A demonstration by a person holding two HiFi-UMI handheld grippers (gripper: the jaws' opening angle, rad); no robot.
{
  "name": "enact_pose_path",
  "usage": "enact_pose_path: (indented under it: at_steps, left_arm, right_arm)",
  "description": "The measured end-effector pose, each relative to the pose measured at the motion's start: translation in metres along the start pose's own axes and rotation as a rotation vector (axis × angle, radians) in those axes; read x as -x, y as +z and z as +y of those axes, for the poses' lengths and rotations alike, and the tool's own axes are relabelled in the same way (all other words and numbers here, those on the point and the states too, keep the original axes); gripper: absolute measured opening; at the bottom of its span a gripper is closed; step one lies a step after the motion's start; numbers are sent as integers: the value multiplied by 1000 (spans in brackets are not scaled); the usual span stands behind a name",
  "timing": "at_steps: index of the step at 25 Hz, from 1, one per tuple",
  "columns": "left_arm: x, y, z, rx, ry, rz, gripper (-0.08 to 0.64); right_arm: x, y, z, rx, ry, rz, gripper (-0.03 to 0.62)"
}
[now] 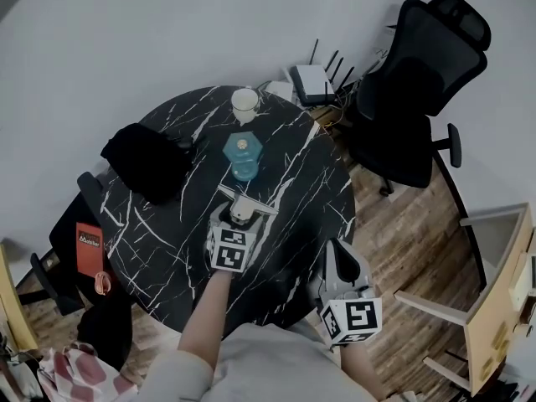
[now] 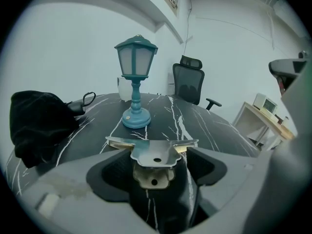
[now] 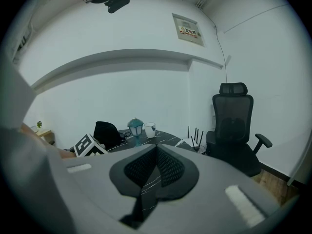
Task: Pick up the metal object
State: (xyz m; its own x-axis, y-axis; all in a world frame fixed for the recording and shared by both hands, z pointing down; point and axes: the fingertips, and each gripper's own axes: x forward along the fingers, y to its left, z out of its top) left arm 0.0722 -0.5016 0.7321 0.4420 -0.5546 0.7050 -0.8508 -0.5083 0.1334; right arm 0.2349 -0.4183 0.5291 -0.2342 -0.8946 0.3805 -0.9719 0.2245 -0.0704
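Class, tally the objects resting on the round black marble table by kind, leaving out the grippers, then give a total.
Teal lantern lamp: 1
White cup: 1
Black bag: 1
Metal bracket: 1
Total: 4

From the head we looked steeply down over the round black white-veined marble table [image 1: 159, 249]. The camera on the left gripper [image 2: 153, 162] sat low and close to that tabletop, facing the teal lantern-shaped lamp [image 2: 136, 82]. The one on the right gripper [image 3: 156, 172] hung back, nearly level. All three views shared lamp, table and black mesh office chair [image 3: 234, 126].
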Motion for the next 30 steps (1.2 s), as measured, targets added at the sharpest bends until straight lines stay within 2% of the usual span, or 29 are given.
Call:
enact_pose_path:
  at_steps: [9, 10, 14, 16, 26, 30]
  left_arm:
    - [-11, -7, 8, 24, 74, 24, 349]
    - [-11, -6, 10, 27, 83, 20, 319]
    - [-10, -7, 11, 39, 87, 22, 307]
    - [-6, -7, 10, 68, 81, 21, 306]
    - [41, 21, 7, 147, 59, -103, 305]
    - [65, 28, 2, 150, 50, -131, 305]
  right_arm:
    - [-1, -2, -3, -2, -6, 7, 2]
    - [-1, -2, -3, -1, -5, 7, 2]
    - [-1, 1, 0, 6, 3, 1, 2]
    - [-1, 2, 3, 8, 10, -3, 2]
    - [-6, 19, 26, 25, 72, -46, 2]
    - [-9, 27, 37, 33, 103, -69, 2]
